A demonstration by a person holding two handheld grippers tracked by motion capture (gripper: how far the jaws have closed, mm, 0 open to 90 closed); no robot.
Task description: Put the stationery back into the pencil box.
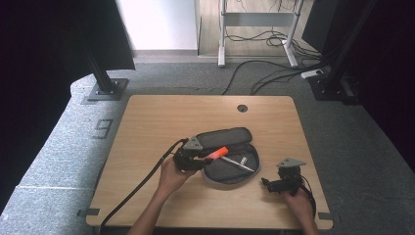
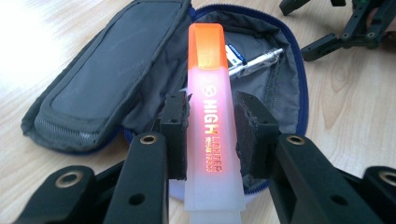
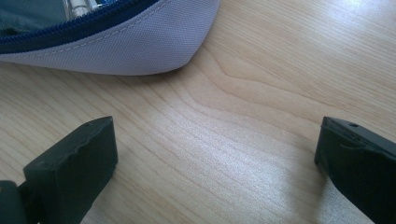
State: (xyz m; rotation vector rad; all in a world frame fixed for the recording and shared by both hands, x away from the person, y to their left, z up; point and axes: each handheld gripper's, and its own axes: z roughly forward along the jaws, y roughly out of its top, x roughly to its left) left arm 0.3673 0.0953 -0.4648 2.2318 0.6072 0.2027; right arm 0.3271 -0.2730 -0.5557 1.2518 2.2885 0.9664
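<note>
The left claw (image 2: 209, 135) is clamped on an orange highlighter (image 2: 212, 121), its two foam-faced pads pressing the barrel from either side about midway along. In the left gripper view the highlighter runs straight out from between the jaws, long axis in line with them, its orange cap pointing away from the claw and its pale butt end toward the claw's body. In the high view the left claw (image 1: 208, 157) holds the highlighter (image 1: 216, 152) with the cap aimed across the open pencil case (image 1: 230, 171), tilted slightly upward.

The highlighter is a flat-sided translucent plastic stick, glowing pink-orange, with printed lettering along the barrel. Just beyond its cap lies the pencil case (image 2: 116, 70), a soft grey fabric pouch with a blue zip edge, folded open flat; its padded lid is on the far side from the claw. A clear-barrelled pen (image 2: 254, 60) rests inside the pouch, past the cap and a little to its right.

The right claw (image 3: 215, 154) stands wide open and holds nothing, its jaws low over the pale wood-grain tabletop (image 3: 261, 93), with the rounded woven edge of the case just ahead of it.
</note>
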